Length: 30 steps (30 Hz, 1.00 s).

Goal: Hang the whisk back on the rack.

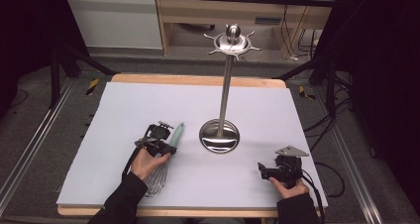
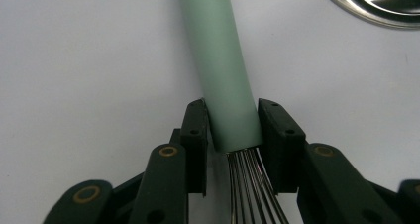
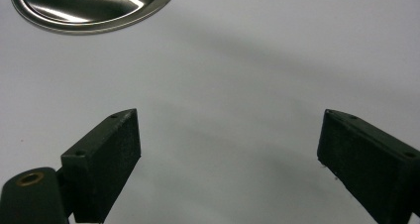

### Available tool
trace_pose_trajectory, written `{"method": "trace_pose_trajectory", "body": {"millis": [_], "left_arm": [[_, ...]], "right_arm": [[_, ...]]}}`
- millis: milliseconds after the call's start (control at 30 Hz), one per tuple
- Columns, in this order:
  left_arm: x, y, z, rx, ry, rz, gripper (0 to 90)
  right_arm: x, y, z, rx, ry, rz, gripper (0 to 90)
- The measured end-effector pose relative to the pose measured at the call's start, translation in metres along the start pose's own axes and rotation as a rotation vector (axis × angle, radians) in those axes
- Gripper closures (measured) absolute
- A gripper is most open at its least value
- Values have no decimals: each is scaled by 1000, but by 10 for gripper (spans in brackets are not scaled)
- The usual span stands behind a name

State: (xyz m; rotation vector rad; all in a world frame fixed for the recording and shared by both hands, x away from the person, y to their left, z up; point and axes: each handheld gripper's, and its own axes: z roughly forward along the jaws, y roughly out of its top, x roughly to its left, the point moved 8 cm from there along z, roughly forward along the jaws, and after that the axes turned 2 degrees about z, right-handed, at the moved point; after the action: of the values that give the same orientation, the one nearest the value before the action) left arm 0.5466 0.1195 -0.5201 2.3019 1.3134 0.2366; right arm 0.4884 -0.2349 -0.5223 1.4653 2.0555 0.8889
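Left hand-held gripper (image 2: 233, 130) clamping whisk (image 2: 220, 65) handle (wires cut off), right hand-held gripper (image 3: 228, 149) open.

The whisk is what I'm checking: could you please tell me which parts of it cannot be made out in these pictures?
- High view: the whisk wires lie partly under the left hand; the left gripper covers the lower handle.
- Left gripper view: handle tip cut off by the top edge, wire loops by the bottom edge.
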Motion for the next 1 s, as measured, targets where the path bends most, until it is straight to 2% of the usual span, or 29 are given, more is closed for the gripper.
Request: {"method": "trace_pose_trajectory", "body": {"millis": [167, 433, 700, 1000], "left_arm": [[-2, 1, -9, -25, 0, 13, 680], [-9, 3, -32, -101, -18, 31, 690], [-13, 0, -47, -152, -25, 40, 691], [-12, -5, -69, -246, -34, 45, 692]], "right_arm": [[0, 0, 0, 0, 0, 1, 100], [0, 0, 0, 1, -1, 1, 101], [1, 0, -1, 2, 6, 7, 101], [-1, -1, 0, 6, 0, 5, 101]]}}
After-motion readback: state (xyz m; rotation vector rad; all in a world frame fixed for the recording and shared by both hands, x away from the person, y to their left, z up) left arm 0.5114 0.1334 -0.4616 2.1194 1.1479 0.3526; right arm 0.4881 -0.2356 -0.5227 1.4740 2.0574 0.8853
